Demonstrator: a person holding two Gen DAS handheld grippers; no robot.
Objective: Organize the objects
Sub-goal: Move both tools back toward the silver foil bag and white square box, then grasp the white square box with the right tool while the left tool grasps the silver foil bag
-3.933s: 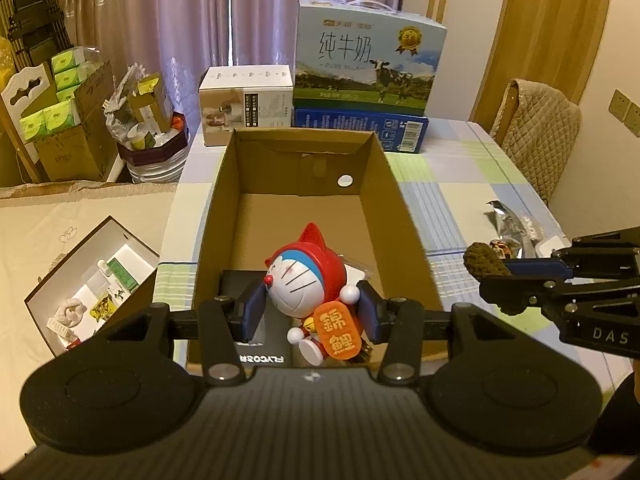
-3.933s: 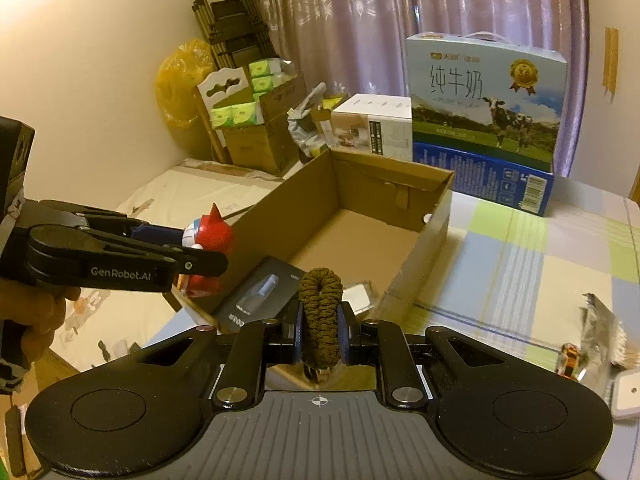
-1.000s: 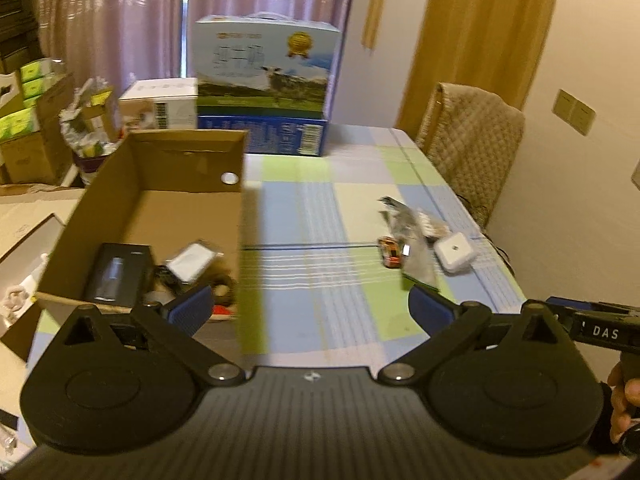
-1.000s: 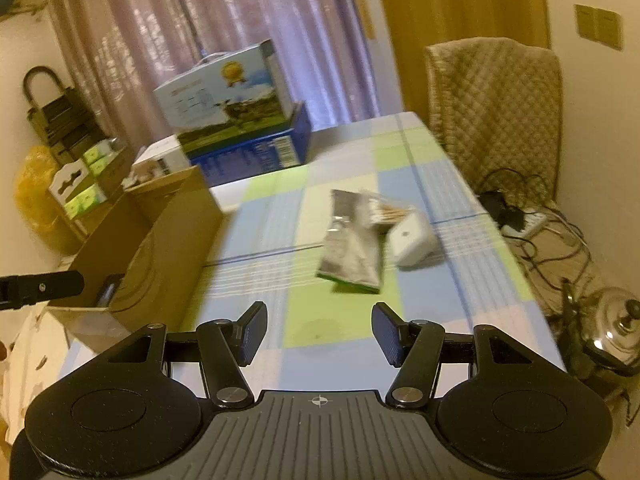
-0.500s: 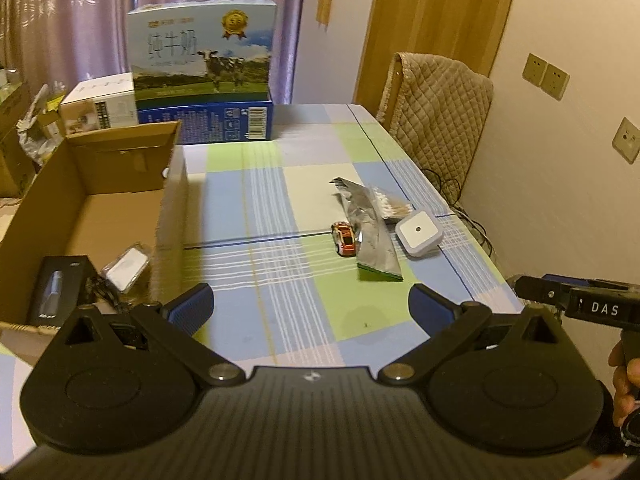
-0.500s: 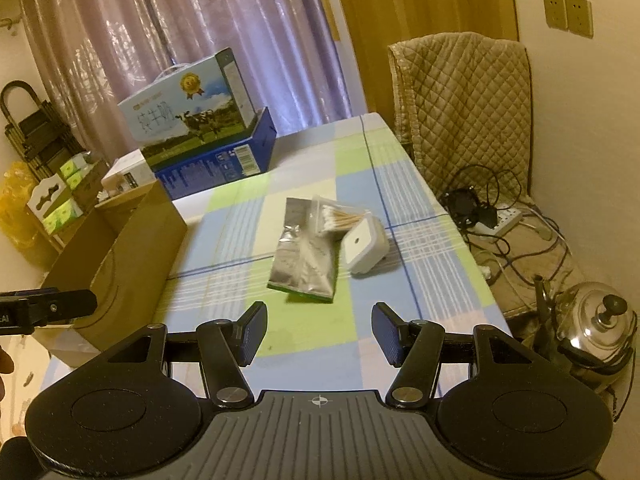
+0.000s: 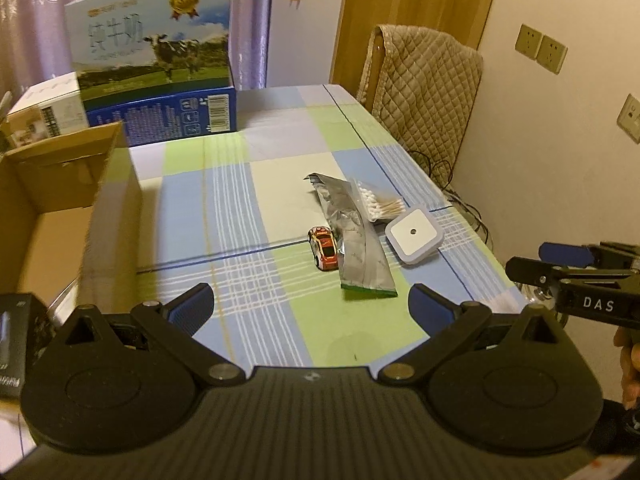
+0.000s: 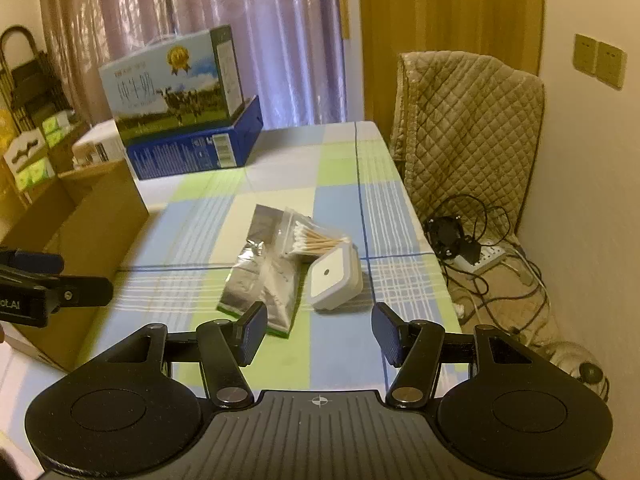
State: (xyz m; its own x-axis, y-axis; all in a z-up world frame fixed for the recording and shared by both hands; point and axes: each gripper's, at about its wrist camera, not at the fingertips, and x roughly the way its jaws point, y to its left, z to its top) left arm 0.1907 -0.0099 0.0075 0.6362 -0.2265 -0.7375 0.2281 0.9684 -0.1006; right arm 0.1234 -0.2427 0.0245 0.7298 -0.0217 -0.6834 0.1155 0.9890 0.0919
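Tools both wide, empty: left tool (image 7: 310, 306), right tool (image 8: 319, 333). Red toy car (image 7: 323, 247), silver foil pouch (image 7: 354, 238), white square box (image 8: 334, 277) clustered on checked counter (image 7: 224, 200), beside brown cardboard box (image 7: 72, 208).

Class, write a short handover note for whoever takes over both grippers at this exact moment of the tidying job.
Left gripper: open, empty, above the checked tablecloth. Right gripper: open, empty, facing the loose items.
On the table: small red toy car, silver foil pouch, clear bag of cotton swabs, white square plug-in device, clustered together.
Open brown cardboard box at the left already holds a black box.
Left to do: carry those four items into the cardboard box.
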